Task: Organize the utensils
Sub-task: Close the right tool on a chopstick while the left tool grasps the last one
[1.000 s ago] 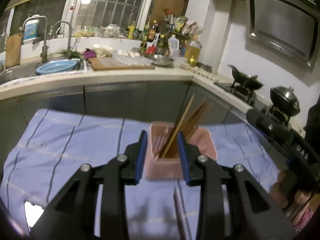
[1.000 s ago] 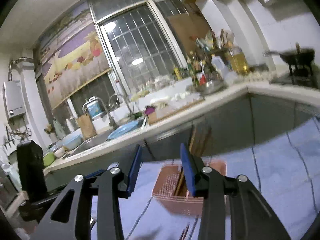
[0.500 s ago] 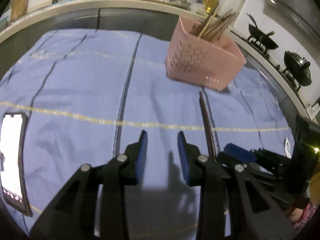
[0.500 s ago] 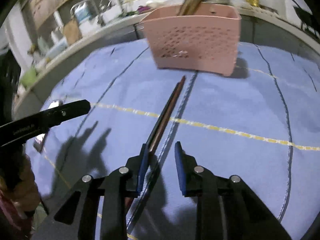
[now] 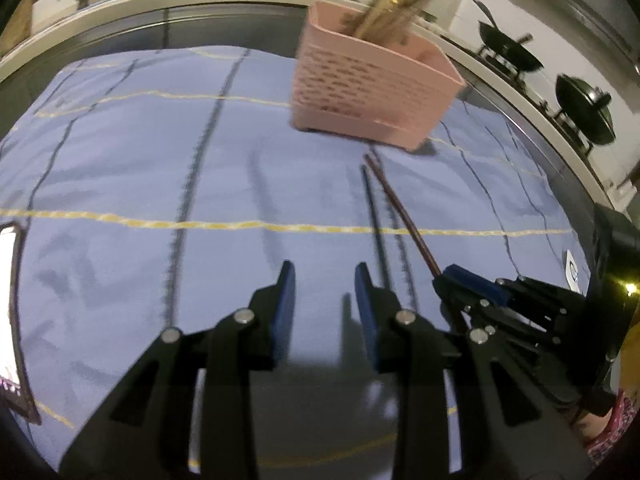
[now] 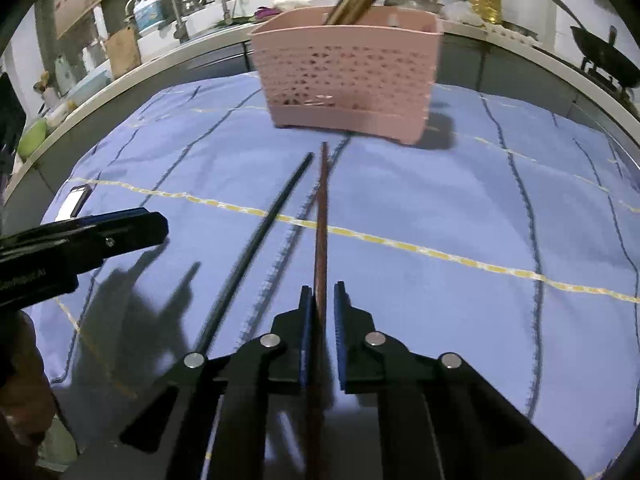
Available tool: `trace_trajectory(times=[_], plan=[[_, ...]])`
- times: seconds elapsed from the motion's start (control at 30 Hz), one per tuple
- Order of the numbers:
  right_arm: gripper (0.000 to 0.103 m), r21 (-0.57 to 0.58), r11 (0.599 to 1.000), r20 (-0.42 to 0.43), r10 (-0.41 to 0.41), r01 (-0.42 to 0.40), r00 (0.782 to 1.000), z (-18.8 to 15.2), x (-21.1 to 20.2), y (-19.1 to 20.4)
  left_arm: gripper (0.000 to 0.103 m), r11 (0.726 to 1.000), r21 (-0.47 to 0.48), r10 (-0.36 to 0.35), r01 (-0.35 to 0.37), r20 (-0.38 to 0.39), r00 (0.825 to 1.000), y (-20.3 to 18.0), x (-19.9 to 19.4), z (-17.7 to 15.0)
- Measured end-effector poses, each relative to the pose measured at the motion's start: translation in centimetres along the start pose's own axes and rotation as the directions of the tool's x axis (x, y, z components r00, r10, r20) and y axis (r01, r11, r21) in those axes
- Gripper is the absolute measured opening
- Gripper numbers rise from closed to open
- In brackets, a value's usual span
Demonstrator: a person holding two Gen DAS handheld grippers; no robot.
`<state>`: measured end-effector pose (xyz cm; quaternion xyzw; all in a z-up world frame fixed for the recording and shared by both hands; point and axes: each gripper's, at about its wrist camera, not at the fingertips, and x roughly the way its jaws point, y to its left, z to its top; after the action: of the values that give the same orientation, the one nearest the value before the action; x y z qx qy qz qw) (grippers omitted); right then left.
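A pink perforated basket (image 6: 348,76) with several wooden chopsticks stands on the blue cloth; it also shows in the left wrist view (image 5: 372,88). My right gripper (image 6: 323,300) is shut on a brown chopstick (image 6: 322,216) that points at the basket, tip raised off the cloth. A black chopstick (image 6: 260,236) lies on the cloth just left of it. In the left wrist view my left gripper (image 5: 324,284) is open and empty above the cloth, left of the right gripper (image 5: 460,284), the brown chopstick (image 5: 400,212) and the black chopstick (image 5: 374,220).
A lit phone (image 6: 74,204) lies at the cloth's left edge (image 5: 8,280). A kitchen counter with a sink (image 6: 192,28) and bottles runs behind. A wok (image 5: 508,54) and a pot (image 5: 586,108) sit on the stove at right.
My right gripper has closed on the brown chopstick and lifted its tip. The black chopstick stays on the cloth. The left gripper has drifted slightly, still open.
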<state>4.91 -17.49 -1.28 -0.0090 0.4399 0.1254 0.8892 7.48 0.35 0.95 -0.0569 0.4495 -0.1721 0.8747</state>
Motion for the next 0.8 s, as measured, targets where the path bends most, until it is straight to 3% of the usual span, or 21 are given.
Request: trace_trajectory(times=[0.1, 0.23, 0.4, 0.47, 0.53, 0.57, 0.63, 0.8], plan=[[0.006, 0.051, 0.999, 0.012, -0.002, 0.001, 1.0, -0.7, -0.7, -2.1, 0.044, 0.999, 0.035, 0.002, -0.001, -0.027, 1.0, -2.1, 1.3, 0.2], [0.006, 0.138, 0.99, 0.019, 0.02, -0.022, 1.0, -2.0, -1.8, -4.8, 0.053, 0.995, 0.091, 0.035, -0.032, -0.027, 0.999, -4.2, 2.2, 0.2], [0.006, 0.185, 0.98, 0.012, 0.068, -0.069, 0.998, -3.6, -3.1, -5.7, 0.056, 0.987, 0.132, 0.098, -0.091, -0.047, 0.994, -5.3, 3.8, -0.4], [0.006, 0.201, 0.974, 0.011, 0.101, -0.102, 0.995, -4.2, -3.5, -5.7, 0.056, 0.975, 0.171, 0.15, -0.144, -0.023, 0.988, -5.6, 4.1, -0.9], [0.006, 0.215, 0.969, 0.01, 0.126, -0.125, 0.992, -4.5, -3.6, -5.6, 0.051, 0.963, 0.207, 0.18, -0.176, -0.003, 0.984, -5.9, 4.1, -1.2], [0.006, 0.216, 0.967, 0.009, 0.138, -0.137, 0.99, -4.5, -3.6, -5.5, 0.038, 0.957, 0.222, 0.191, -0.188, 0.009, 0.982, -5.9, 4.0, -1.4], [0.007, 0.207, 0.968, 0.003, 0.142, -0.14, 0.99, -4.3, -3.6, -5.4, 0.008, 0.963, 0.225, 0.15, -0.147, 0.001, 0.989, -5.3, 3.5, -1.5], [0.007, 0.204, 0.968, -0.024, 0.153, -0.145, 0.988, -2.8, -2.8, -5.6, 0.005, 0.982, 0.172, 0.087, -0.083, -0.011, 0.996, -2.4, 2.4, -1.7]])
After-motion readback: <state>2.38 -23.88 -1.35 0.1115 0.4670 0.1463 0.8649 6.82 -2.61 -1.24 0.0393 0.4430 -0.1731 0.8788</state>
